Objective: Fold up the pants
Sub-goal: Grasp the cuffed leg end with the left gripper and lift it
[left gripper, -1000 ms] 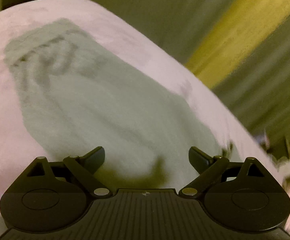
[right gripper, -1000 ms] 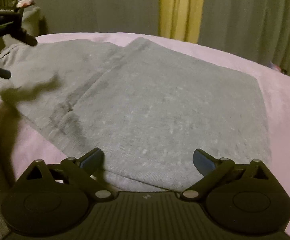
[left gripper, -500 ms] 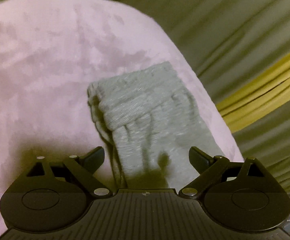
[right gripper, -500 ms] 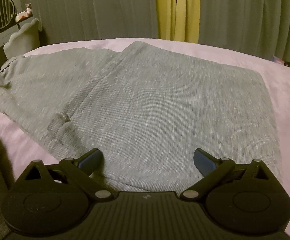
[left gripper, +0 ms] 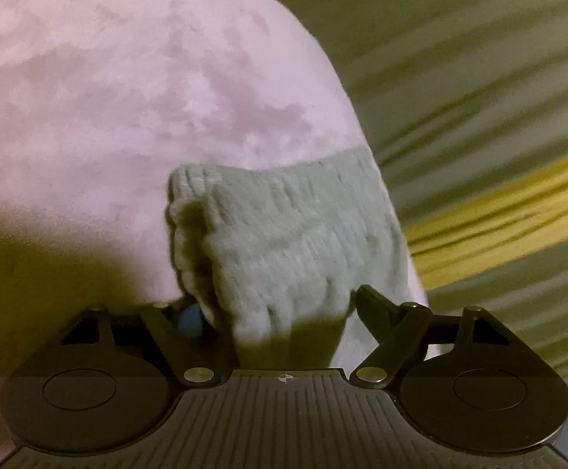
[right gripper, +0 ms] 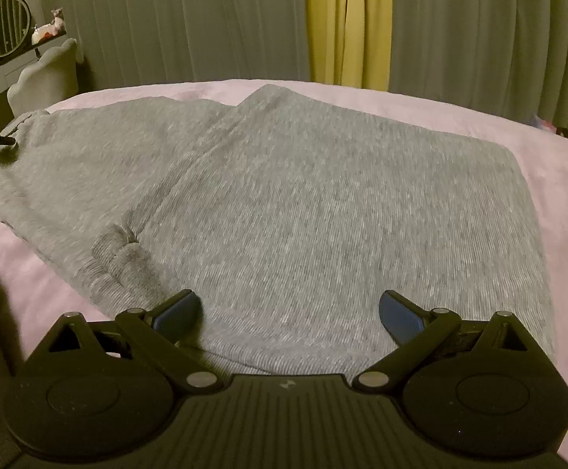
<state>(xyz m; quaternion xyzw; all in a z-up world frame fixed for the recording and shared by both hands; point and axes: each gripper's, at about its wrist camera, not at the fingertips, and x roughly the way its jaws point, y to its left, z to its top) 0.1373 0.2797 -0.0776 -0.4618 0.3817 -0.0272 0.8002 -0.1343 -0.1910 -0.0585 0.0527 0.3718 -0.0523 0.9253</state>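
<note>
Your left claw [left gripper: 280,308] has closed in on the waistband [left gripper: 284,242], now between its wide jaws; right claw [right gripper: 289,310] wide, pants [right gripper: 323,203] stretching ahead.

The pants [right gripper: 323,211] are grey with tiny light specks, and their band [left gripper: 284,242] in front of the left gripper [left gripper: 280,308] is pale grey with ribs. The blanket [left gripper: 108,97] under them is pink. Far ahead of the right gripper [right gripper: 287,312] hang grey-green curtains [right gripper: 166,19] with one yellow strip [right gripper: 346,19]. Both grippers are black with blue pads [right gripper: 397,314].
</note>
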